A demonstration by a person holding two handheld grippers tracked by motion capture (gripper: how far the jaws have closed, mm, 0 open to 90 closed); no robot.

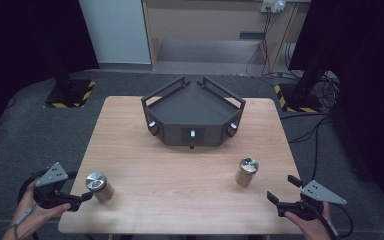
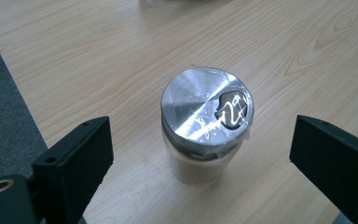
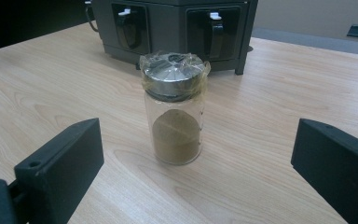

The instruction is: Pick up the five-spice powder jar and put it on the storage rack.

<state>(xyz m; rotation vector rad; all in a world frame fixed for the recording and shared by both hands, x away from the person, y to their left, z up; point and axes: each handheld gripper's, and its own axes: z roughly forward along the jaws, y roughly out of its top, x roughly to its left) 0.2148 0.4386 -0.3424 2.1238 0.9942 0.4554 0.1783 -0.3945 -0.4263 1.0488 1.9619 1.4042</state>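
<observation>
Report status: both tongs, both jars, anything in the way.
Left tongs open, straddling left jar, no contact. Right tongs open, short of right jar. Both jars upright, capped. Nothing blocking; black tray sits behind.

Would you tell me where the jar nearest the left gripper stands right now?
In the high view the left jar stands upright near the table's front left corner, just ahead of the open left gripper, untouched.
</observation>
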